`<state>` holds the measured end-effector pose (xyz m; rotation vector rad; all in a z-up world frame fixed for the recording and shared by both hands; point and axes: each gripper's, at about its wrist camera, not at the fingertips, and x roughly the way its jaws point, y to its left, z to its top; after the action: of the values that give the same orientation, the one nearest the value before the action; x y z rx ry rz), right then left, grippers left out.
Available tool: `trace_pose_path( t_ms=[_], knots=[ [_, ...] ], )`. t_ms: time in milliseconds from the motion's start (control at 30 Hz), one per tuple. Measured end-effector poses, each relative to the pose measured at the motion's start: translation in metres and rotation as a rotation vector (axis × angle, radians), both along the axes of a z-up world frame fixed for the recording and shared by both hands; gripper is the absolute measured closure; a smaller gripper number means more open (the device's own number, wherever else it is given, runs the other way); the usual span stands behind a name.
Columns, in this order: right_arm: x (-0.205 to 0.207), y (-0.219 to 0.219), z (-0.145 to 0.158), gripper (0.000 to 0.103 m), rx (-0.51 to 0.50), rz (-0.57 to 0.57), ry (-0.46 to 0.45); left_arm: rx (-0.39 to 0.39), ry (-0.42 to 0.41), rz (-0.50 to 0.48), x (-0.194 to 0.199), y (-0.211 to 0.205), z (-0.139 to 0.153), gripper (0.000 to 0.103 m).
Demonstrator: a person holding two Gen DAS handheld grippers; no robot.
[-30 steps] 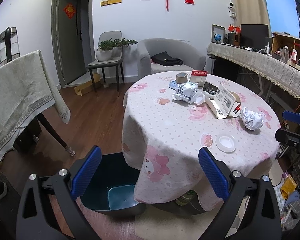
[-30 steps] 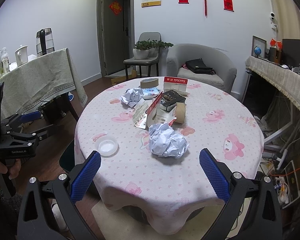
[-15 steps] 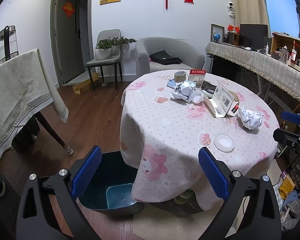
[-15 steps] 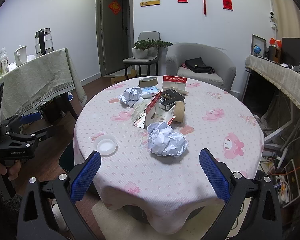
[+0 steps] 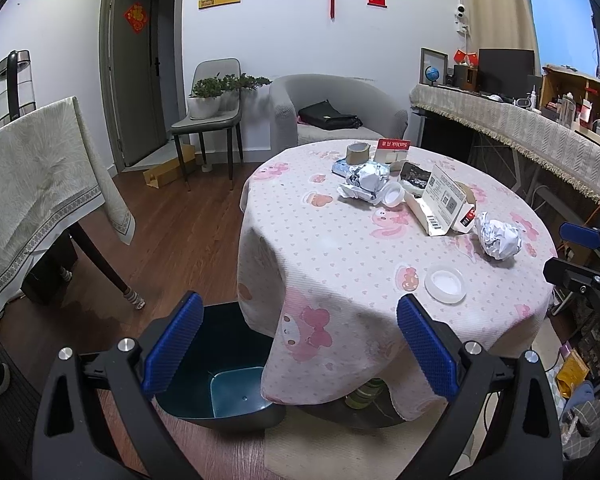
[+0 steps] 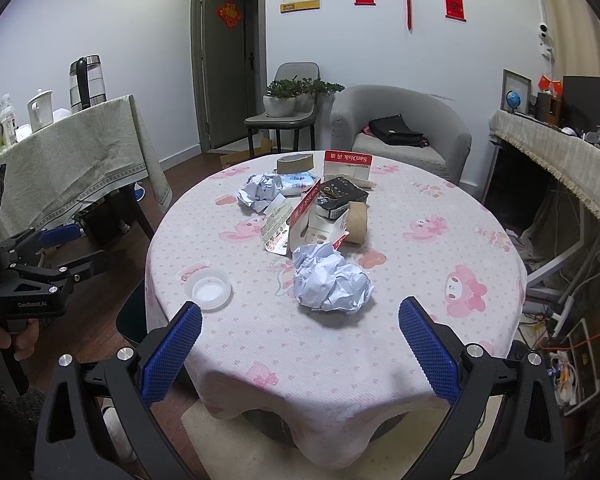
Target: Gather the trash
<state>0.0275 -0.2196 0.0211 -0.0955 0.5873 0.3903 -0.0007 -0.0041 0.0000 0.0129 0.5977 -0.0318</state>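
Note:
A round table (image 6: pixel 400 344) under a pink-patterned cloth carries the trash. A crumpled paper ball (image 6: pixel 330 280) lies nearest, ahead of my open right gripper (image 6: pixel 300 350); the same ball (image 5: pixel 498 236) shows in the left wrist view. A white plastic lid (image 6: pixel 208 290) sits near the table's left edge. Behind are torn cardboard packaging (image 6: pixel 312 224), a second paper wad (image 6: pixel 260 192), a tape roll (image 6: pixel 294 164) and a red-and-white box (image 6: pixel 348 166). My left gripper (image 5: pixel 300 352) is open, off the table, above a dark teal bin (image 5: pixel 224 380) on the floor.
A cloth-draped side table (image 5: pixel 32 184) with a kettle (image 5: pixel 14 84) stands to the left. A chair with a plant (image 5: pixel 216 100) and a grey armchair (image 5: pixel 332 112) are at the back. A covered counter (image 6: pixel 560 160) runs along the right. A hand (image 6: pixel 4 344) holds the left gripper.
The left wrist view has drifted slightly left and back, so the table and bin sit a little further right. The right view barely shifted. Both grippers stay open.

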Motion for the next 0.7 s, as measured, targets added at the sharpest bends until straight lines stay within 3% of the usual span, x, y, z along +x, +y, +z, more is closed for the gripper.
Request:
trace_pose_path(
  t_ms=[700],
  knots=[
    [0.0013,-0.0015,-0.0007,0.003,-0.001,-0.001,0.005,0.006,0.000,-0.015,-0.0007,-0.0004,0.0010,0.004]
  ],
)
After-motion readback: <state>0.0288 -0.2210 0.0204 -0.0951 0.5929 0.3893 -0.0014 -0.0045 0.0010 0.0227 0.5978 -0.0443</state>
